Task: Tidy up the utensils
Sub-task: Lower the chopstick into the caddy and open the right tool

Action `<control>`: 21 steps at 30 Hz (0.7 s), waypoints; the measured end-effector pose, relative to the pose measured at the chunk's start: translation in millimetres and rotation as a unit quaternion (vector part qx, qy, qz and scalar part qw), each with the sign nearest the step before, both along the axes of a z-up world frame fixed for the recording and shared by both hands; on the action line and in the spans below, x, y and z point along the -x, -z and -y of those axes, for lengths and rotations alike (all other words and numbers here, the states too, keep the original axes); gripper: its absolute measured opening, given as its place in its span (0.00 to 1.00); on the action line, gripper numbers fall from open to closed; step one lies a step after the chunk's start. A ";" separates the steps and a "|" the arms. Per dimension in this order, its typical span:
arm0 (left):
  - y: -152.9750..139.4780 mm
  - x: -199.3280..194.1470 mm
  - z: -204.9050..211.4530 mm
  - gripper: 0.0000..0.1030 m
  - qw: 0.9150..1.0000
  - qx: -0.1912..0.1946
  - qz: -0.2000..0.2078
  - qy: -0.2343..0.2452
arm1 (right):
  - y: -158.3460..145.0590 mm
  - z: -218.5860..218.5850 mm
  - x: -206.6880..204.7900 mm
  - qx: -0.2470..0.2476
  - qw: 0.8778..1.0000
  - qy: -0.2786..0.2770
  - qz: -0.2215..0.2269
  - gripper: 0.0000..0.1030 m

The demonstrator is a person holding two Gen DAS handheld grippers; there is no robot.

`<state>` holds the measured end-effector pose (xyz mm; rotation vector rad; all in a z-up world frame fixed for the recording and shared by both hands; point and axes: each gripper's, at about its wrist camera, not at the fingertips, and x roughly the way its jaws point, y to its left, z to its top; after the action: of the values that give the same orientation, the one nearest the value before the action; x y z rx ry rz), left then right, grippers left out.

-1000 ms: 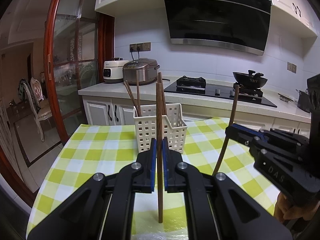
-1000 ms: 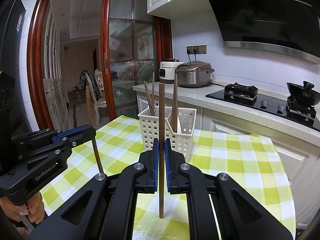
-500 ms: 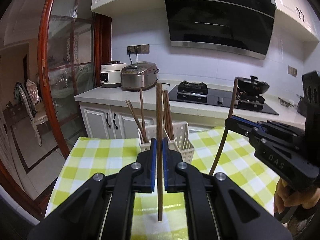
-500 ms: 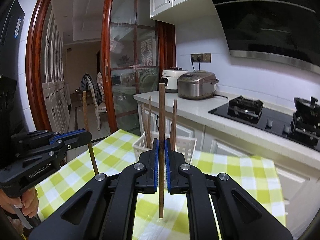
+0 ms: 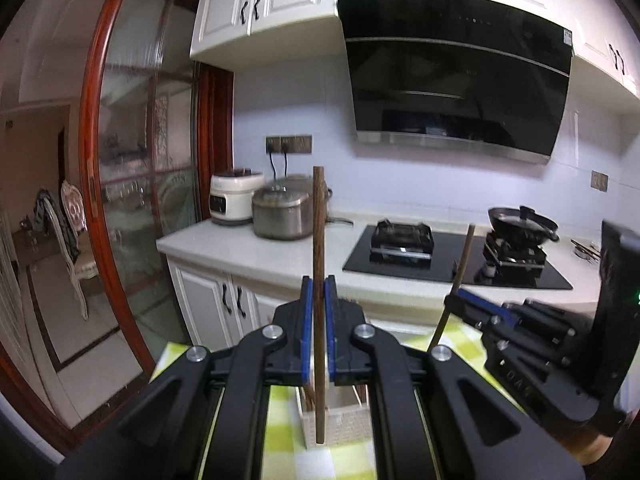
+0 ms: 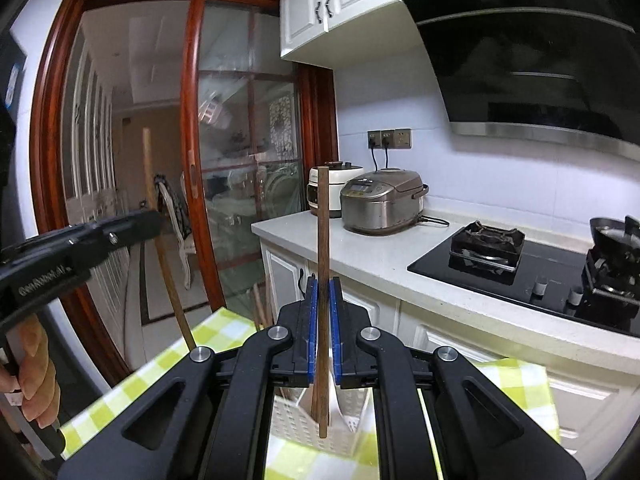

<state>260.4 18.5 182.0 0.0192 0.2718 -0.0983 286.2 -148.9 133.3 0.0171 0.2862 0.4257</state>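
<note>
My left gripper (image 5: 319, 330) and right gripper (image 6: 324, 330) each clamp 1 upright chopstick (image 5: 319, 240) (image 6: 323, 248) above the white basket (image 6: 292, 420) near the table's (image 6: 132, 384) far edge, w/ free air around.

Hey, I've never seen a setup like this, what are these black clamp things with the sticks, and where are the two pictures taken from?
No robot here: a person holds a handheld two-finger gripper in each hand, each with a camera looking along its fingers. One picture is from the left gripper, the other from the right gripper. Each is shut on one upright wooden chopstick. Below them a white slotted basket holding more chopsticks stands on a green checked tablecloth. Each view also catches the other gripper from the side.
</note>
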 end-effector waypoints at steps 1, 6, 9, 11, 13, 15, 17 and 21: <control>-2.9 -3.6 2.0 0.06 1.000 -0.002 0.004 -0.002 | -0.6 0.0 -4.9 -0.002 1.000 0.001 -0.001 0.07; -6.8 -29.4 9.6 0.06 1.000 0.002 0.007 -0.007 | 4.0 -4.6 -25.3 0.006 1.000 0.001 -0.006 0.07; -2.3 -46.4 11.0 0.06 1.000 0.011 -0.002 -0.008 | 9.4 -5.2 -34.0 0.006 1.000 -0.003 -0.015 0.07; 2.9 -56.1 12.0 0.06 1.000 0.013 -0.012 -0.006 | 14.2 -8.0 -38.9 0.009 1.000 -0.012 -0.025 0.07; 11.9 -65.0 12.4 0.06 1.000 0.011 -0.023 -0.006 | 19.8 -12.5 -41.9 0.022 0.999 -0.019 -0.035 0.07; 23.6 -76.2 11.8 0.06 0.999 0.011 -0.040 -0.005 | 25.7 -17.5 -46.3 0.033 0.998 -0.024 -0.047 0.07; 34.8 -86.8 8.1 0.06 0.998 0.015 -0.059 -0.004 | 32.4 -20.5 -52.2 0.041 0.997 -0.025 -0.058 0.07; 59.8 -108.3 -7.4 0.06 0.994 0.041 -0.101 -0.004 | 47.0 -21.1 -61.0 0.037 0.996 -0.029 -0.082 0.07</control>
<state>368.7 25.8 122.2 -0.0746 0.4705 -0.1036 347.3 -127.8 86.4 -0.0288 0.4651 0.4724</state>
